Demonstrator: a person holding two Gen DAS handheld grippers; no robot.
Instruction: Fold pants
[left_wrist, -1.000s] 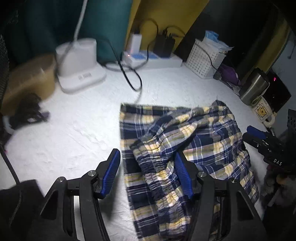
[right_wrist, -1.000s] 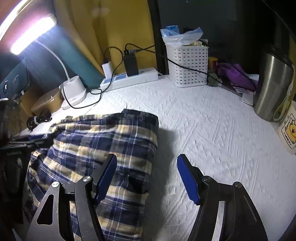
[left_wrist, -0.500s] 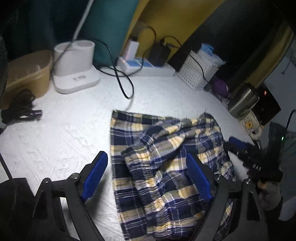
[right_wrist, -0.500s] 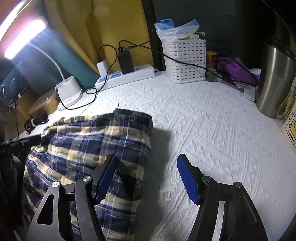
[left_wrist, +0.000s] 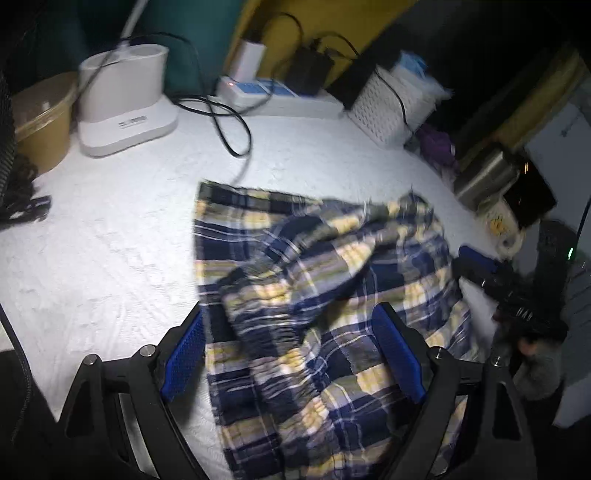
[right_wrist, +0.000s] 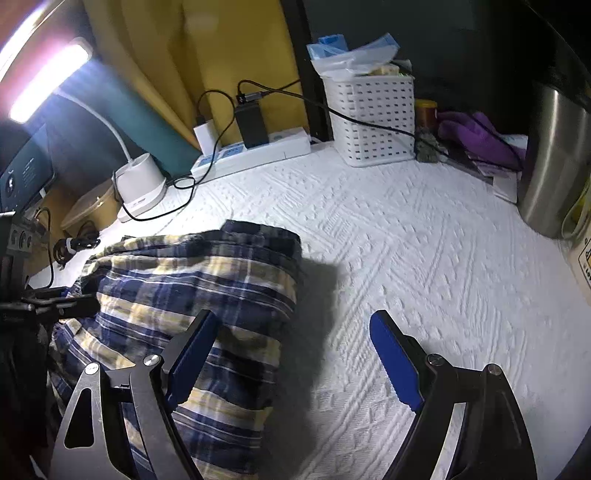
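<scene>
The plaid pants (left_wrist: 332, 258), navy with yellow, lie half folded and bunched on the white textured cloth (left_wrist: 110, 240). My left gripper (left_wrist: 291, 332) hovers open over their gathered waistband, blue pads wide on either side of the fabric and not pressing it. My right gripper (right_wrist: 293, 328) stands at the pants' (right_wrist: 203, 266) right edge. Its jaws are opening, the left pad is over the fabric, the right pad is over bare cloth, and nothing is gripped. Each gripper shows in the other's view: right gripper (left_wrist: 480, 266), left gripper (right_wrist: 55, 299).
Along the back stand a white lamp base (left_wrist: 122, 99), a power strip (left_wrist: 273, 96) with chargers and loose cables, and a white basket (right_wrist: 369, 122). A steel tumbler (right_wrist: 554, 158) and a mug stand at the right. A brown bowl (left_wrist: 44, 118) is at the left.
The left jaws have spread wider around the bunched waistband. The right jaws widened in the last half second. The pants lie about where they were.
</scene>
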